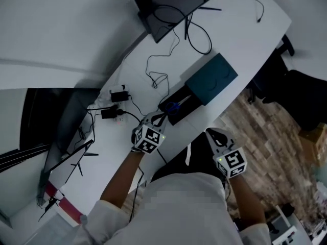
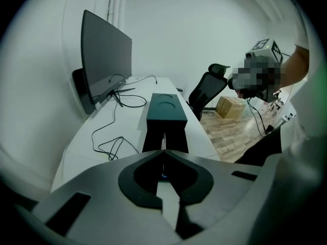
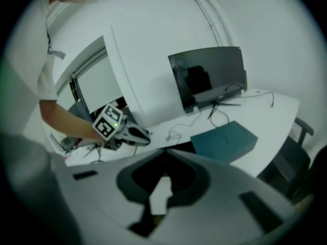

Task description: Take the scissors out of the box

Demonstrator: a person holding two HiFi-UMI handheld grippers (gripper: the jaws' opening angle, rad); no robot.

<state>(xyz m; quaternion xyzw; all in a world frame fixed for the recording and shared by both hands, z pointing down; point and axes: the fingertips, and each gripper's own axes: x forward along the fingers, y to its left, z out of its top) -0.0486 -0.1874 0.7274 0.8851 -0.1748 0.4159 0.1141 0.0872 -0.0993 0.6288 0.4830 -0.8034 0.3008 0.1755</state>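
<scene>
Head view: on the white worktop (image 1: 240, 29) the box (image 1: 204, 88) lies with its teal lid (image 1: 212, 78) pushed back off the black tray (image 1: 185, 105). A small blue patch in the tray, apparently the scissors (image 1: 172, 106), sits near the tray's open end. The left claw (image 1: 160, 118) hangs just beside that end, its tips pointing toward the blue patch; whether they touch anything cannot be told here. The right claw (image 1: 213, 135) is off the worktop's edge, well apart from the box.

Left gripper view: the left claw (image 2: 162, 152) has its jaws together, tips meeting, with nothing clamped. The tray (image 2: 174, 137) runs straight ahead just beyond the tips, with the lid (image 2: 166, 107) at its far end. A faint blue glint shows low behind the tips; it is too small to identify.

Right gripper view: the right claw (image 3: 164, 152) also has its jaws pressed together and holds nothing. The lid (image 3: 223, 139) lies ahead to the right, and the left claw (image 3: 147, 136) reaches in from the left, above the worktop (image 3: 265, 111).
</scene>
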